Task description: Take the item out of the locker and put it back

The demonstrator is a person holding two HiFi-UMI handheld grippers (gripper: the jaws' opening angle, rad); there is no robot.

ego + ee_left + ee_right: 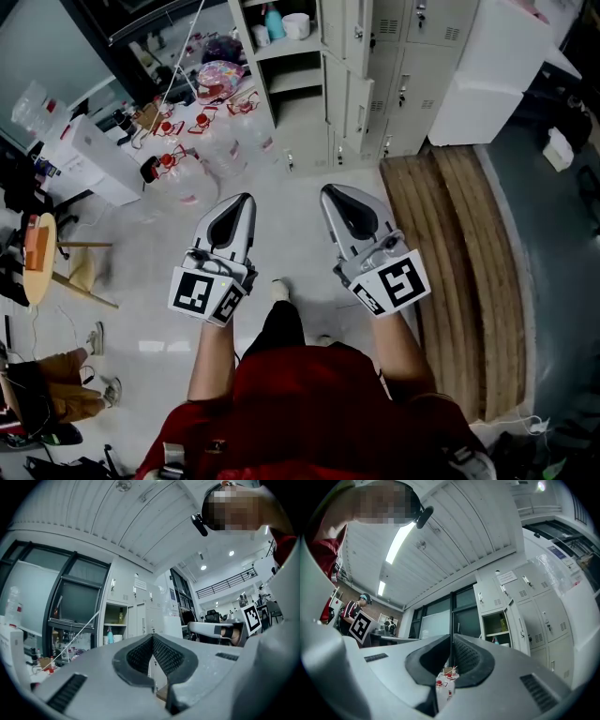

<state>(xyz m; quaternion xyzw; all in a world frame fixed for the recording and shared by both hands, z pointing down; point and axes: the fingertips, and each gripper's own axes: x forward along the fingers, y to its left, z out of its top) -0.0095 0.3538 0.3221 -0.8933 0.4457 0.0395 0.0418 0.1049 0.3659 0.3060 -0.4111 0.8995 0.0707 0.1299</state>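
The blue bottle [274,21] and the white cup [296,25] are stood side by side on a shelf of the open locker [251,56], the cup at 3 o'clock of the bottle. In the head view the shelf is located at 12 o'clock of the left gripper [247,198] and at 11 o'clock of the right gripper [328,191], well apart from both. A second, yellowish bottle [121,616] is seen on the shelf above in the left gripper view.

Both grippers are held side by side above the floor and pointed towards the locker bank. The jaws of each are closed together, pad against pad, and nothing is held between them.

Clear jugs with red caps [211,150] are grouped on the floor at 10 o'clock of the left gripper. A wooden platform [469,253] is laid at 3 o'clock of the right gripper, with a white box [492,70] at its far end. A round table [39,255] is placed at 9 o'clock. The floor between the grippers and the open locker is unobstructed.

A black-and-white square marker is carried on each marker cube [206,293]. Notices on the locker doors are too small to be read.
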